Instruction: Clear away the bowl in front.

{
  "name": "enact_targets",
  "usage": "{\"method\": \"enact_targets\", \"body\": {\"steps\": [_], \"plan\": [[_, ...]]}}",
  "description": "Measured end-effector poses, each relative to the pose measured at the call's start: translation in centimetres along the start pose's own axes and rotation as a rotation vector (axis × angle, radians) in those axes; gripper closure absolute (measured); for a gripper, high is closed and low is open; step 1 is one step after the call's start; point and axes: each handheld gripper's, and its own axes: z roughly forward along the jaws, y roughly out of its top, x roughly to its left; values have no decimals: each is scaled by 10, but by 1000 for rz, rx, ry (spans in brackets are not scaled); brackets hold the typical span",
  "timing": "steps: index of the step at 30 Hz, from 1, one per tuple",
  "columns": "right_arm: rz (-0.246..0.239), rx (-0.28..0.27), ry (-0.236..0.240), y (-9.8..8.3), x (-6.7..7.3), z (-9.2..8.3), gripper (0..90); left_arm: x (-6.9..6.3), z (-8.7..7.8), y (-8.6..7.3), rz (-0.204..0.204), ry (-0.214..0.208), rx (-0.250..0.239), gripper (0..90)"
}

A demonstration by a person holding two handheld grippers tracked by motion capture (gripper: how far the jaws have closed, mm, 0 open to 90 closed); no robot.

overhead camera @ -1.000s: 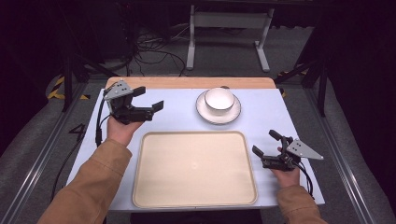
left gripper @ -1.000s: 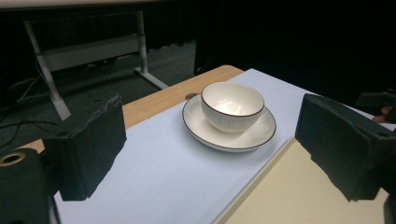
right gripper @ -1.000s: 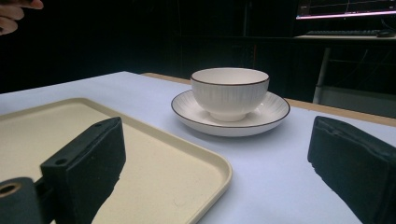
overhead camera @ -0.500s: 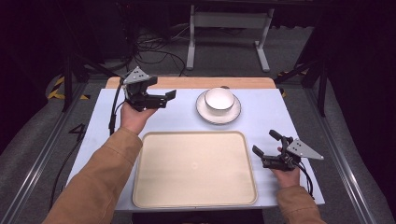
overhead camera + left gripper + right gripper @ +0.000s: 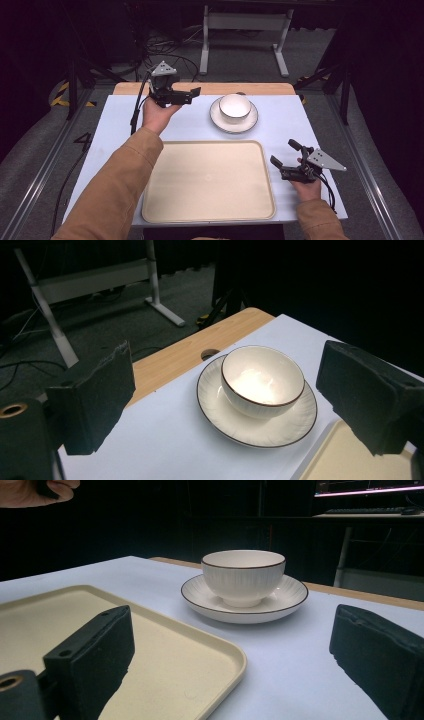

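A white bowl (image 5: 235, 106) sits in a saucer (image 5: 233, 123) on the far middle of the surface (image 5: 115, 130), beyond the cream tray (image 5: 207, 182).

The left gripper (image 5: 187, 95) is held above the far left of the surface, its fingers (image 5: 196, 91) pointing across toward the bowl and spread wide apart with nothing between them. In the left gripper view the bowl (image 5: 262, 381) and saucer (image 5: 220, 410) lie ahead between the two fingers (image 5: 95, 397), well apart from both.

The right gripper (image 5: 285, 156) rests low at the near right of the surface, just beside the tray's right edge, its fingers (image 5: 276, 162) also open and empty. In the right gripper view the bowl (image 5: 243, 576) stands farther off between the fingers (image 5: 92, 652), past the tray's corner (image 5: 220, 665).

The left hand (image 5: 37, 491) is cut off at the top edge of the right gripper view. The tray (image 5: 357, 460) shows as a corner, partly behind the right finger, in the left gripper view. The room beyond the surface is too dark to make out clearly.
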Motion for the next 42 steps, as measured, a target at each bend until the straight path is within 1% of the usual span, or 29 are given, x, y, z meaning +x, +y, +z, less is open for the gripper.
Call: {"method": "enact_targets", "body": {"steps": [1,3,7,12,15,17,18,22,24,25,26,28,29,30,35,38,39,42], "plan": [[1,1,0,0,0,0,46,0,1,1,2,4,-6,95],[0,2,-1,0,0,0,46,0,4,2,-6,-2,-8,96],[0,1,-1,0,0,0,46,0,10,4,-19,2,-10,99],[0,2,-6,0,0,0,46,-2,19,6,-19,13,3,103],[-1,3,-7,0,0,0,45,-4,26,9,-12,19,9,106],[1,4,-7,0,0,0,44,-5,29,9,-20,17,9,111],[4,5,-8,0,0,0,44,-5,31,10,-19,17,15,113],[5,5,-7,0,0,0,44,-5,41,10,-37,50,47,126],[6,5,-6,0,0,0,43,-6,45,9,-60,51,54,131],[7,5,-6,0,0,0,44,-6,45,9,-60,51,54,134],[7,5,-5,0,0,0,44,-7,50,9,-64,53,67,136],[7,4,-4,0,0,0,44,-8,55,8,-59,56,88,148],[7,3,-2,0,0,0,44,-9,58,8,-58,67,94,156],[6,3,-1,0,0,0,43,-10,61,7,-65,69,105,165],[8,-1,6,0,0,0,44,-9,76,2,-86,56,159,189],[9,-2,10,0,0,0,44,-11,85,-2,-107,54,191,198],[8,-2,10,0,0,0,43,-11,88,-2,-107,47,201,199],[9,-2,12,0,1,0,44,-12,94,-4,-118,43,218,208]]}}
